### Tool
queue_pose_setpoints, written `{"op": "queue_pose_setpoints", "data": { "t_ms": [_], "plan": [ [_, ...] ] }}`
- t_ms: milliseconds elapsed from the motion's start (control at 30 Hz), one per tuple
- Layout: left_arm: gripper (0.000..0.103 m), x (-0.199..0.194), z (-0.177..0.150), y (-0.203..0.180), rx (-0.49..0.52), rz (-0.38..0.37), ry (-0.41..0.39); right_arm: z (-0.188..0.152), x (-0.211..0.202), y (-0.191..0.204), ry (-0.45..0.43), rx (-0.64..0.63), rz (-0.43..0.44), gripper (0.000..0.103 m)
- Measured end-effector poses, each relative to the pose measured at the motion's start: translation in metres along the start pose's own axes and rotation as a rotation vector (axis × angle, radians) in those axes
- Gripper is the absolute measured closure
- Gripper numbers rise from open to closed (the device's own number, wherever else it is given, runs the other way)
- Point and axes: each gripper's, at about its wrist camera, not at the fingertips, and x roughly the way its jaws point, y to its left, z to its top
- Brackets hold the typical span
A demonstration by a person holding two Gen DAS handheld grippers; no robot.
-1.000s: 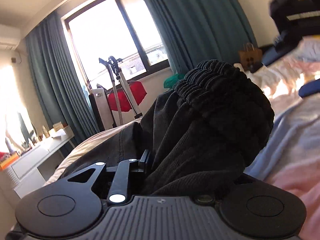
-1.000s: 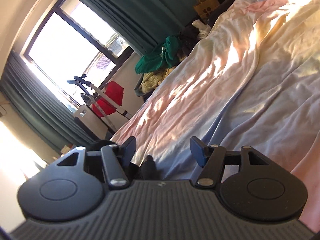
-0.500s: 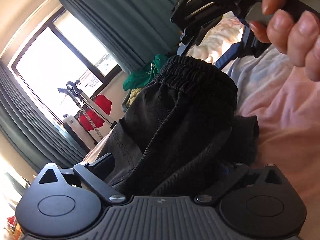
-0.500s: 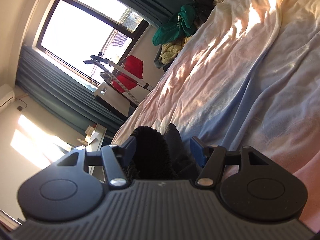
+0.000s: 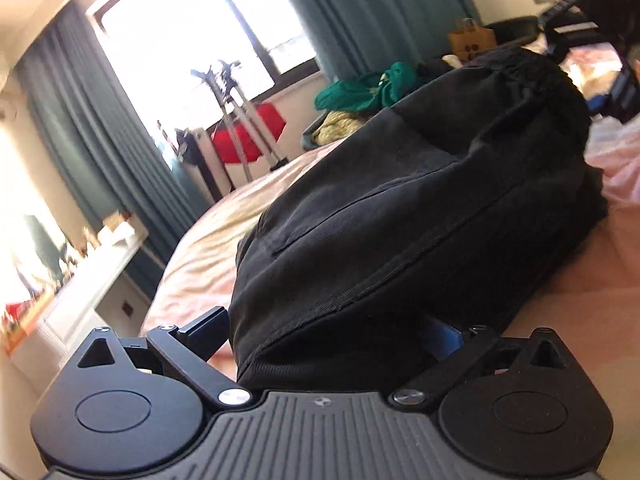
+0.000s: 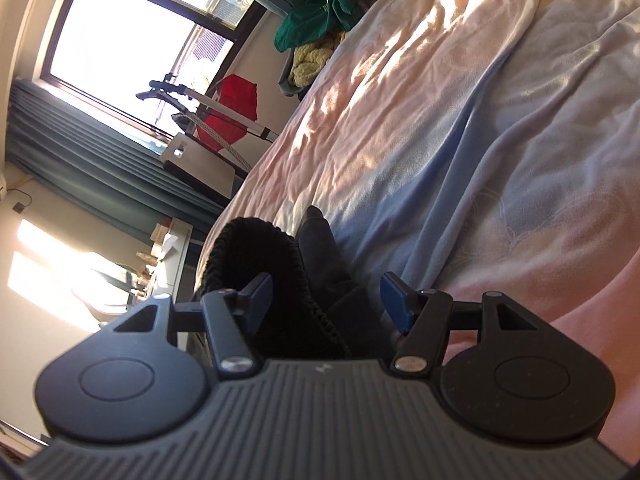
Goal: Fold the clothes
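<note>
Black garment (image 5: 420, 208) lies bunched on the bed (image 6: 480, 128), a dark mound with its elastic waistband (image 5: 516, 60) at the far right end and a seamed edge at the near left end.

Left tool (image 5: 332, 336): jaws spread wide, the near end of the garment sitting between them; no pinch evident, the left finger (image 5: 204, 330) stands just clear of the cloth, the right one is mostly hidden under it.

Right tool (image 6: 326, 298): jaws spread, ribbed waistband (image 6: 256, 240) bulging up between them, fabric touching or nearly touching the left pad (image 6: 262, 290), apart from the right pad (image 6: 394, 300).

Key relation: the garment's long axis runs near-left to far-right, from left tool to right tool, each at one end. Judgement: either tool could close on its own end; which is nearer a firm bite cannot be told.
</note>
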Motion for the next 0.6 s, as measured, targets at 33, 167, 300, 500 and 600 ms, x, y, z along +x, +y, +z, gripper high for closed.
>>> {"op": "queue_pose_setpoints", "data": {
  "t_ms": [33, 167, 300, 500, 600],
  "plan": [
    [0.002, 0.001, 0.002, 0.007, -0.036, -0.006, 0.009, -0.001, 0.004, 0.0, 0.017, 0.008, 0.031, 0.04],
    [0.002, 0.0, 0.007, 0.028, -0.134, -0.024, 0.033, 0.003, 0.021, 0.003, 0.078, 0.046, 0.147, 0.04],
    [0.002, -0.012, 0.005, 0.03, -0.132, -0.02, 0.029, 0.013, 0.043, 0.008, 0.111, 0.013, 0.119, 0.04],
    [0.002, -0.019, 0.001, 0.016, -0.109, 0.001, 0.018, 0.014, 0.064, 0.001, 0.203, 0.022, 0.213, 0.044],
    [0.002, -0.014, 0.002, 0.014, -0.113, 0.004, 0.016, 0.013, 0.068, 0.02, 0.237, -0.085, 0.24, 0.043]
  ]
}}
